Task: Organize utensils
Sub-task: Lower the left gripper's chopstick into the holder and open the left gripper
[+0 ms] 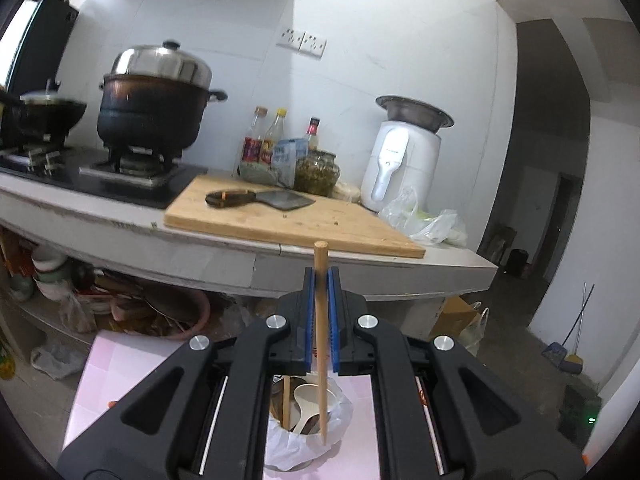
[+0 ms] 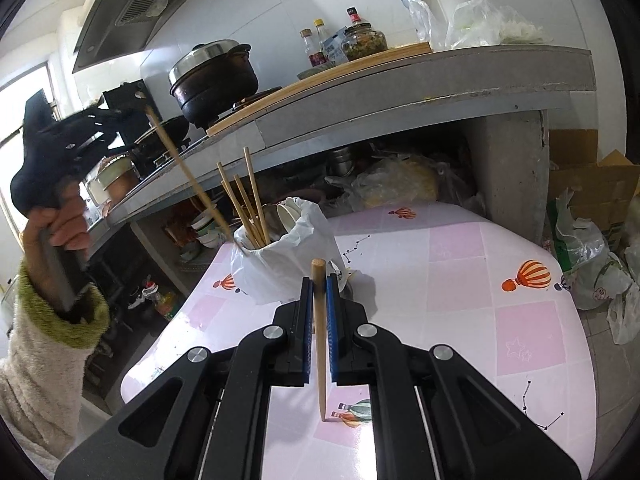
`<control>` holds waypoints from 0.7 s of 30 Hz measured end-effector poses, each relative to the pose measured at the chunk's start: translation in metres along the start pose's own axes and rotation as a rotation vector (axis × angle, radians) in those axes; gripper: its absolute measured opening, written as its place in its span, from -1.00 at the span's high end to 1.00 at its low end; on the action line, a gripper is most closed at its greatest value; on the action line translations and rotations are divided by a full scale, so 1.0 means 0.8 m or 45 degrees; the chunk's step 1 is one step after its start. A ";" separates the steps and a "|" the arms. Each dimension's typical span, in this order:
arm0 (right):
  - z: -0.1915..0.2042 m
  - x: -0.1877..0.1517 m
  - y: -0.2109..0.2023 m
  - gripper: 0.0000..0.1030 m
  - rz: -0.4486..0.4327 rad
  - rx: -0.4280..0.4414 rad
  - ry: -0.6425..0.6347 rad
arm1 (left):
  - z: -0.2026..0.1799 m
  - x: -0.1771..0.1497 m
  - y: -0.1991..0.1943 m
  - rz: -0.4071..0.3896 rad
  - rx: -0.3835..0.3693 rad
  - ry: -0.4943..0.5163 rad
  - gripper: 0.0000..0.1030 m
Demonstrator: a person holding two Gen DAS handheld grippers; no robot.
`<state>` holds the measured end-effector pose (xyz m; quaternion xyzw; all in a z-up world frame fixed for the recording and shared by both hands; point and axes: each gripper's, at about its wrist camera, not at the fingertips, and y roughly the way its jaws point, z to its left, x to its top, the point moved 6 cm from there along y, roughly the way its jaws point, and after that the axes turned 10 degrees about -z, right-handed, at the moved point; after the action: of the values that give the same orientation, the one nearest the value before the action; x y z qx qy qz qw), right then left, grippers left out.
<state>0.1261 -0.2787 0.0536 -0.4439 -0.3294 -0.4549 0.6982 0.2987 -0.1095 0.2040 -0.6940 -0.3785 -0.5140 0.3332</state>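
Note:
My left gripper is shut on a wooden chopstick that hangs through the blue pads, its tip above a utensil holder lined with a white bag and holding a white spoon. From the right wrist view the left gripper is raised at the left, and its chopstick slants down toward the holder, where several chopsticks stand. My right gripper is shut on another chopstick, tip near the pink tablecloth.
A concrete counter carries a cutting board with a cleaver, pots on a stove, bottles and a white appliance. Bowls crowd the shelf below. A sleeved hand holds the left gripper. Bags and a box sit right.

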 end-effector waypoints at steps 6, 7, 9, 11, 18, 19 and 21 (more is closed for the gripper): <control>0.000 0.002 -0.001 0.87 -0.001 -0.004 -0.005 | 0.016 -0.018 0.027 0.027 0.011 -0.075 0.89; 0.000 0.003 -0.001 0.87 -0.002 -0.004 -0.006 | 0.017 -0.018 0.030 0.028 0.010 -0.080 0.89; -0.001 0.003 -0.002 0.87 -0.002 -0.003 -0.004 | 0.017 -0.014 0.032 0.022 0.005 -0.091 0.89; -0.002 0.003 -0.001 0.87 0.000 -0.003 0.002 | 0.016 -0.007 0.032 0.007 -0.002 -0.092 0.89; -0.004 0.001 0.001 0.87 0.004 0.002 0.015 | 0.008 0.021 0.033 -0.074 0.027 -0.012 0.89; -0.004 0.001 0.000 0.87 0.005 0.003 0.015 | 0.009 0.020 0.035 -0.076 0.035 -0.005 0.89; -0.004 0.001 0.000 0.87 0.006 0.005 0.016 | 0.014 0.012 0.044 -0.064 0.052 0.002 0.89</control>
<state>0.1268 -0.2814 0.0530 -0.4406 -0.3247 -0.4555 0.7022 0.3359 -0.1158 0.2076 -0.6769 -0.4060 -0.5148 0.3347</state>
